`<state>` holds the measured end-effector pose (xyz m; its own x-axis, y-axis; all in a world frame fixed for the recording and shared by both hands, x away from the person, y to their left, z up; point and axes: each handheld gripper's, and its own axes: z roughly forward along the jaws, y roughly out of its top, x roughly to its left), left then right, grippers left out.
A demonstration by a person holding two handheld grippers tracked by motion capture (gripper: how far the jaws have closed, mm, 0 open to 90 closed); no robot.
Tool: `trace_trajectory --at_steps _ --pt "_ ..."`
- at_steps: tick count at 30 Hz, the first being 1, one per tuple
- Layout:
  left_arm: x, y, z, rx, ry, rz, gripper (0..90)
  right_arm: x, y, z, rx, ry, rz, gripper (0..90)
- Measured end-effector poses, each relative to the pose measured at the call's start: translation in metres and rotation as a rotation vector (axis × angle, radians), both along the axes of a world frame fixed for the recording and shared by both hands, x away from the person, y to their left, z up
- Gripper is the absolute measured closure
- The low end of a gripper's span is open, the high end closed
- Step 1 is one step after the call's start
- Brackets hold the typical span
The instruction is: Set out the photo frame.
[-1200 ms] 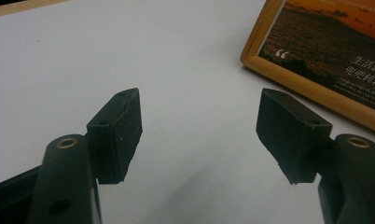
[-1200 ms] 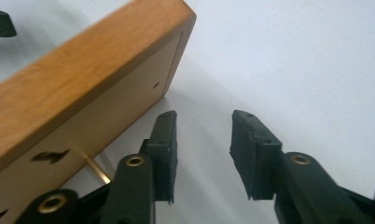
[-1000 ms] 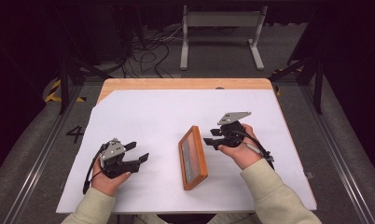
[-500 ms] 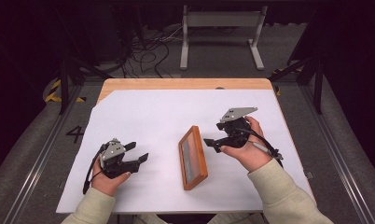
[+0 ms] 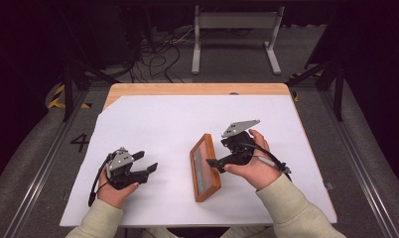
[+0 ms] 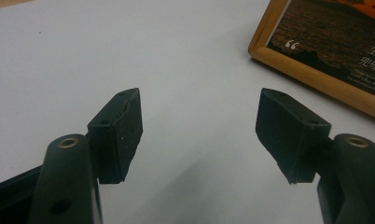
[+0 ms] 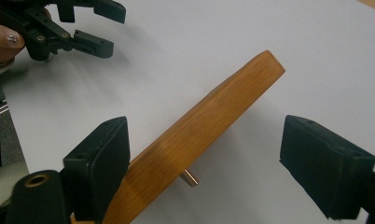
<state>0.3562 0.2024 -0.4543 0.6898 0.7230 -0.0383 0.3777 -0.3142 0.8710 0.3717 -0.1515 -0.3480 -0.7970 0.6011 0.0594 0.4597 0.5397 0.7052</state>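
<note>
The right claw (image 5: 213, 162) has just been opening its jaws; in the right gripper view they stand wide apart, with the wooden picture frame (image 7: 199, 140) running up between them, neither pad pressing on it. From that claw outward, the frame's orange-brown edge passes close by the left-hand jaw and slants away toward the upper right, its rounded far corner well beyond the jaw tips; a small metal peg sticks out under it. In the high view the frame (image 5: 204, 166) sits just beside the right claw's tips, on the side toward the other hand, its long axis running from the person's edge of the bench (image 5: 177, 119) away toward the far edge, leaning slightly rightward, picture side facing left. The left claw (image 5: 147, 162) is open and empty, resting on the white bench surface, its tips pointing toward the frame, which lies well apart from it
</note>
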Motion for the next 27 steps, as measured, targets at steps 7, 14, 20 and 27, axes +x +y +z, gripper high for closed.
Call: trace_trajectory --at_steps 7,14,20,27 --pt "0.000 0.000 0.000 0.000 -0.002 0.003 32.2 0.002 0.013 -0.014 -0.033 0.065 0.002 14.4" --pt "0.000 0.000 -0.001 -0.004 0.001 0.003 32.2 0.005 0.022 -0.023 -0.047 0.105 0.021 13.9" --pt "0.000 -0.001 -0.001 0.001 0.000 0.002 32.0 0.007 0.030 -0.029 -0.052 0.132 0.030 15.3" --pt "0.001 -0.002 -0.001 0.008 -0.001 -0.002 32.0 0.013 0.033 -0.032 -0.075 0.184 0.026 25.0"
